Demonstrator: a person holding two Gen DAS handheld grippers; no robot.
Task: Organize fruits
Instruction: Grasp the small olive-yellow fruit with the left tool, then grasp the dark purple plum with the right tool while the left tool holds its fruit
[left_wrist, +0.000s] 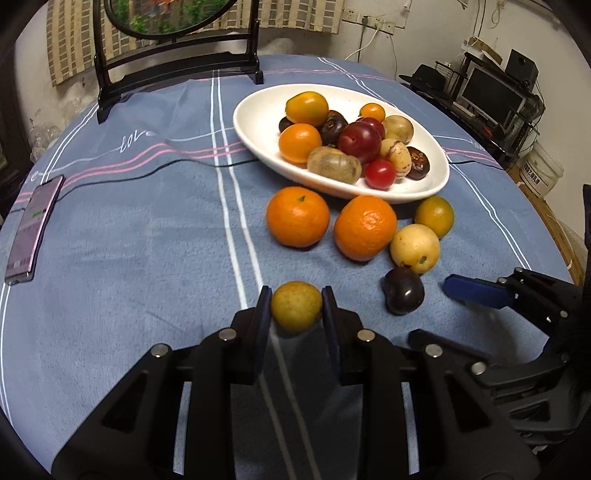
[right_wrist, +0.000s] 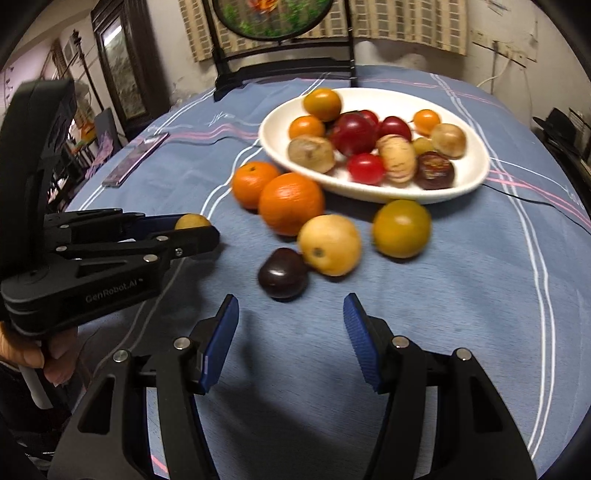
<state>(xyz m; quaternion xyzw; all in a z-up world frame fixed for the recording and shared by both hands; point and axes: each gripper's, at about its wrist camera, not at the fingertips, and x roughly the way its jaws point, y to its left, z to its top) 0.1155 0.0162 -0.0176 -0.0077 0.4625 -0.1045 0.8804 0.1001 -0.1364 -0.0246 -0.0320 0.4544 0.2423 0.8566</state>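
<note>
Now our left gripper (left_wrist: 296, 306) clamps the small yellow fruit (left_wrist: 296, 305) for the white bowl (left_wrist: 255, 122), our right gripper (right_wrist: 290, 339) spread, nearing the dark plum (right_wrist: 282, 272)

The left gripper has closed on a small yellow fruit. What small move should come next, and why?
Probably lift the small yellow-green round fruit clear of the cloth, toward the white oval bowl: the left gripper already clamps it.
</note>
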